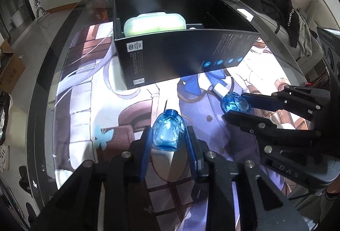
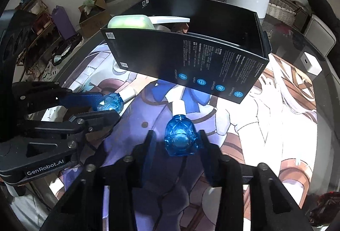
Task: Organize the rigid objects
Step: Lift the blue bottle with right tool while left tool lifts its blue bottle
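Both jaws clamped: left gripper (image 1: 169,135) on one blue glass bottle (image 1: 167,132), right gripper (image 2: 177,138) on the other blue bottle (image 2: 180,135), white caps pointing away, both low over the printed mat (image 1: 85,103). Looks like grasp done, transfer pending. Next: lift clear of the black box (image 1: 180,52) wall, drop beside the green case (image 1: 154,23).

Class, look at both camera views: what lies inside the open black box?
Inside the black box lies a pale green case at one end, with a white object beside it. The box's near wall hides the floor and anything lower.
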`<state>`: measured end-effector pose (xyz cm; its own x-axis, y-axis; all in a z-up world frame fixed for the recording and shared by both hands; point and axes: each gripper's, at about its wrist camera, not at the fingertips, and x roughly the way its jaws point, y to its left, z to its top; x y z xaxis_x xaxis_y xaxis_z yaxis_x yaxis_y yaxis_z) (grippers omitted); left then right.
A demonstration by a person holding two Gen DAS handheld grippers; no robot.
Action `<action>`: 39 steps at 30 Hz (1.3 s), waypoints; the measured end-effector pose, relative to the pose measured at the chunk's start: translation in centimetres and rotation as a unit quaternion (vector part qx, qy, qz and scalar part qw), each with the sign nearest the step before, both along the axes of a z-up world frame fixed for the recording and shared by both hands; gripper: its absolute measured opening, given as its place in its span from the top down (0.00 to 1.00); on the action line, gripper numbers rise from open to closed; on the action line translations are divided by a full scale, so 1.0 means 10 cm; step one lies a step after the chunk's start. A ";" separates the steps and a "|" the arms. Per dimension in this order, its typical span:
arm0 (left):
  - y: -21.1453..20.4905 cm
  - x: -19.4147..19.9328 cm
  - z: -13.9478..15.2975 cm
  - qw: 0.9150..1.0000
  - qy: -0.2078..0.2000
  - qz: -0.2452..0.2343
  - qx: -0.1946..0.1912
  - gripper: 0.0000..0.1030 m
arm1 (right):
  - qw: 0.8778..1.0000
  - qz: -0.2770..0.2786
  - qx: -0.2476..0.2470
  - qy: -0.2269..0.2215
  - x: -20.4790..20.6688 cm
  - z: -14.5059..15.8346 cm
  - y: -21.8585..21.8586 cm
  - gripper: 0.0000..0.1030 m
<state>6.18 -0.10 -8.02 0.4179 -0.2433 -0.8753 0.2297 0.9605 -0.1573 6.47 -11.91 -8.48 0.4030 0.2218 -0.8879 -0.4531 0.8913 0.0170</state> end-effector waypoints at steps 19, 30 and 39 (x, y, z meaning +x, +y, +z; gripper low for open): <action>0.02 0.00 0.02 1.000 0.003 0.000 -0.012 0.72 | 0.999 0.000 0.032 0.013 -0.01 0.01 -0.10 0.70; 0.03 -0.05 0.19 0.999 -0.030 0.002 -0.015 0.72 | 0.998 -0.011 0.062 -0.014 -0.06 0.20 -0.22 0.70; 0.07 -0.21 0.65 0.988 -0.154 0.004 -0.023 0.72 | 0.984 -0.014 0.120 -0.130 -0.28 0.68 -0.31 0.71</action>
<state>4.09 0.62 -1.55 0.6648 -0.2757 -0.6943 0.2654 0.9559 -0.1254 3.65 -14.97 -1.71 0.6192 0.3985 -0.6766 -0.4452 0.8879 0.1154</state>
